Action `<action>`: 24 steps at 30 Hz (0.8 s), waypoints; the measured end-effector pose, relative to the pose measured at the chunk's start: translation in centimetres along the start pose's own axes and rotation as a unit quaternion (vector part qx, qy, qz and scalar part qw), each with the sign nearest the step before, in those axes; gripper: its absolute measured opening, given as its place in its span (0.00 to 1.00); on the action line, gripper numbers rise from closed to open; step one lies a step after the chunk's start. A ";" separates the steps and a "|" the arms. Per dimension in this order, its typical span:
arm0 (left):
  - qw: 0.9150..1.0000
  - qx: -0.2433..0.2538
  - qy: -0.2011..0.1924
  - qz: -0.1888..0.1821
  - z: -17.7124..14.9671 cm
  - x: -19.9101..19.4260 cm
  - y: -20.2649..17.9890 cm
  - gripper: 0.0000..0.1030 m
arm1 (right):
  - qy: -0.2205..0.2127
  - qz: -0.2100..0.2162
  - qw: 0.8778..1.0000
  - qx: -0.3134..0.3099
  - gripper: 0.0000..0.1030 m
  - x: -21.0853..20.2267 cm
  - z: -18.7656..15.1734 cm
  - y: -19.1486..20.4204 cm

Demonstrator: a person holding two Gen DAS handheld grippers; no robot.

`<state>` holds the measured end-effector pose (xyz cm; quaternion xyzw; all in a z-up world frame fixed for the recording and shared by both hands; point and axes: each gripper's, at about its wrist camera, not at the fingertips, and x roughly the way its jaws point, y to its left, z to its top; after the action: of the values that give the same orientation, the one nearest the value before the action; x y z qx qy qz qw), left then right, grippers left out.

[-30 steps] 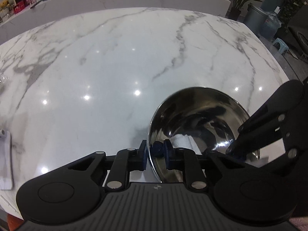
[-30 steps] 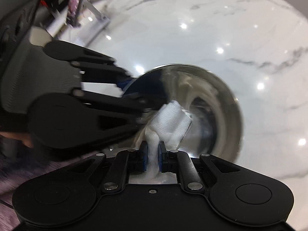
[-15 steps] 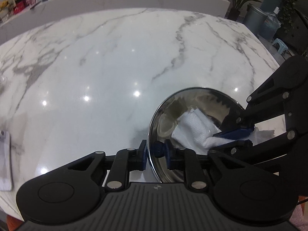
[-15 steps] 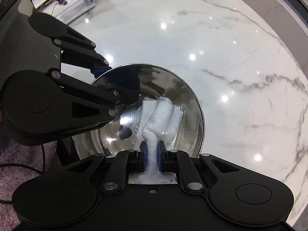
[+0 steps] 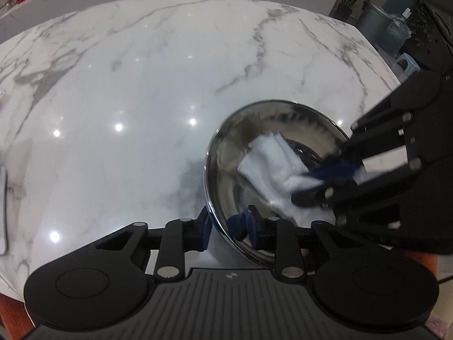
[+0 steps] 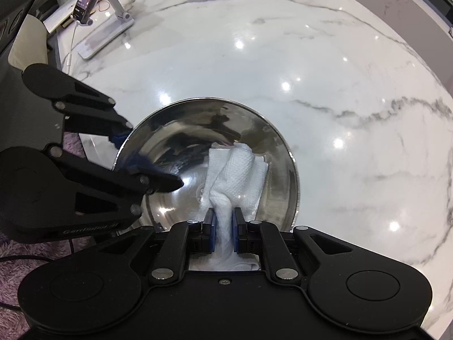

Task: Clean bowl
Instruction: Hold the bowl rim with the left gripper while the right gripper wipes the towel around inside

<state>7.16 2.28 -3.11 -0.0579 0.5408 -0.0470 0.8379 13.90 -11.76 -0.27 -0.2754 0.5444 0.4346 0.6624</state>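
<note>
A shiny steel bowl (image 5: 226, 138) sits tilted near the front edge of the white marble table (image 5: 141, 85). My left gripper (image 5: 228, 228) is shut on the bowl's near rim, one blue pad outside and one inside. My right gripper (image 6: 223, 226) is shut on a folded white paper towel (image 6: 237, 170) and presses it against the bowl's inner wall (image 6: 175, 141). In the left wrist view the towel (image 5: 271, 161) lies across the bowl's middle, with the right gripper (image 5: 320, 181) coming in from the right.
A phone on a white stand (image 6: 102, 25) is at the table's far left in the right wrist view. A flat white object (image 5: 2, 195) lies at the left edge. A purple rug (image 6: 17, 252) lies below the table's edge. A bin (image 5: 373, 19) and plants stand beyond the table.
The right gripper has swept the paper towel across the bowl's inside, from the near wall toward the far side. The left gripper has kept its hold on the rim.
</note>
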 end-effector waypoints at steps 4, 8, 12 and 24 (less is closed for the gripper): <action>1.000 0.012 -0.014 0.021 0.5 -0.1 -0.2 0.15 | -0.005 0.052 0.998 0.027 0.10 1.3 0.8 1.3; 0.999 0.023 -0.017 0.027 0.6 -0.2 -0.4 0.14 | -0.005 0.089 0.995 0.035 0.10 1.6 0.7 1.7; 0.999 0.027 -0.018 0.028 0.5 -0.2 -0.3 0.14 | 0.008 0.070 0.997 0.025 0.10 1.6 0.9 1.8; 0.999 0.027 -0.020 0.028 0.4 -0.4 -0.6 0.14 | 0.037 -0.062 0.994 -0.082 0.09 1.8 1.7 3.7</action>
<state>7.36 1.73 -2.47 -0.0211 0.5240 -0.0374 0.8507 11.57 -8.09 -1.11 -0.3779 0.5131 0.4253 0.6427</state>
